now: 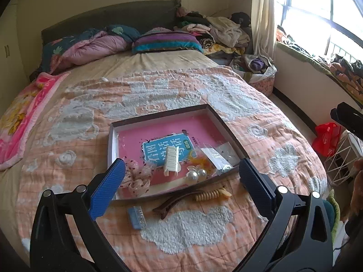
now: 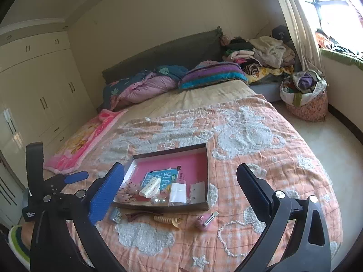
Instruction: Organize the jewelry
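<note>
Near the foot edge of the bed (image 1: 158,86), seen from the left wrist, a shallow box (image 1: 211,113) with a pink floor lies on the peach quilt (image 1: 261,136). Inside it sit a white claw clip (image 1: 170,161), a pair of pearl beads (image 1: 196,174), a pink lace bow (image 1: 138,176) and a clear plastic packet (image 1: 219,156), all toward the box's near edge. Just outside that edge, on the quilt, lie a brown hair clip (image 1: 179,200), a beige spiral hair tie (image 1: 212,195) and a small blue comb clip (image 1: 136,217). The left hand-held gripper (image 1: 181,176) hangs over the box's near edge with its fingers spread wide apart, holding nothing. From the right wrist, the same box (image 2: 205,158) shows with the white claw clip (image 2: 150,187) and packet (image 2: 178,192) inside, and the brown hair clip (image 2: 143,215), spiral hair tie (image 2: 168,220) and blue comb clip (image 2: 116,214) along its near edge. A pink clip (image 2: 205,221) lies further right on the quilt. The right hand-held gripper (image 2: 180,181) is likewise spread wide and empty, and the left hand-held gripper (image 2: 76,177) appears at the left.
</note>
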